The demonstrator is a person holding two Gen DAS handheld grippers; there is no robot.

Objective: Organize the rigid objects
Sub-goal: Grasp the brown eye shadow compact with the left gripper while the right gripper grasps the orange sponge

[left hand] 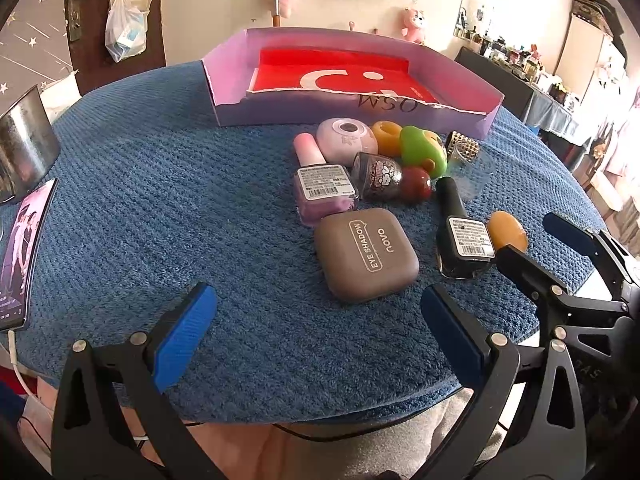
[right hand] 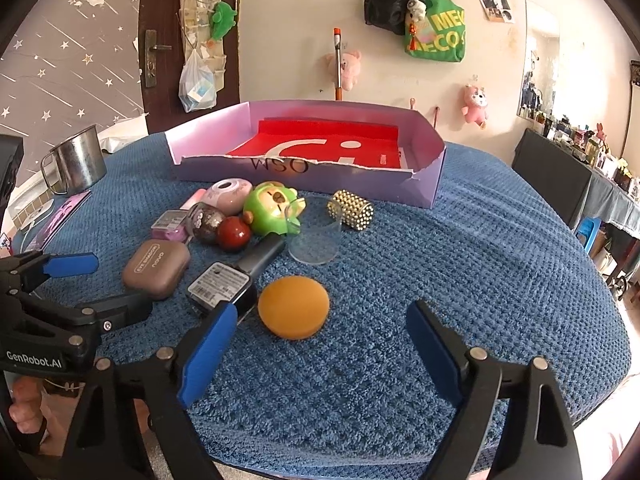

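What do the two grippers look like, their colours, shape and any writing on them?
Both the left gripper and the right gripper have black angular frames with silver rivets at the joints. Each finger ends in a long blue ribbed pad. In the right wrist view, the left gripper's body carries white lettering reading "GenRobot.AI".

Bright daylight from the right, glare there; fisheye bends dark edges; sharp centre
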